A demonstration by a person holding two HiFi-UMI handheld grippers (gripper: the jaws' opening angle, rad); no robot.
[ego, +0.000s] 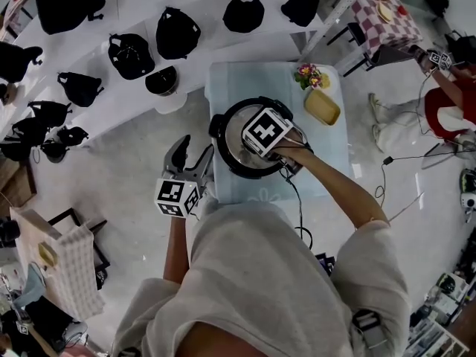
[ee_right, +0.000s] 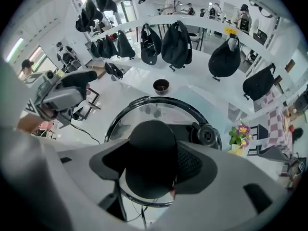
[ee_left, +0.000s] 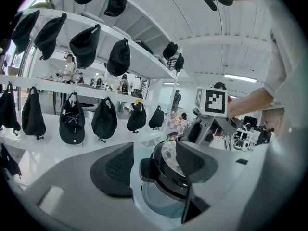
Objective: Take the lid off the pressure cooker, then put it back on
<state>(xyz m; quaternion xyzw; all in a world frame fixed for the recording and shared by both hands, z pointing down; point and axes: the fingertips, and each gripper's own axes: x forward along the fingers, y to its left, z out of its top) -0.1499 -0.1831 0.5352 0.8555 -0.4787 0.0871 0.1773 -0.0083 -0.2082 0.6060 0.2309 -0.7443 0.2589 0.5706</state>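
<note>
A: Head view first. Where is the cooker?
B: It stands on the pale blue counter right in front of you, with the lid sitting on it. Your right gripper is down on top of the lid. Your left gripper hangs just off the counter's near left edge, apart from the cooker.

A: And the left gripper view?
B: Your left fingers stand wide apart and hold nothing. The cooker shows beyond the gap between them.

A: The right gripper view?
B: Your right fingers are clamped on the lid's black knob, one on each side. The valve sits on the lid just beside them, and flowers stand past the cooker.
</note>
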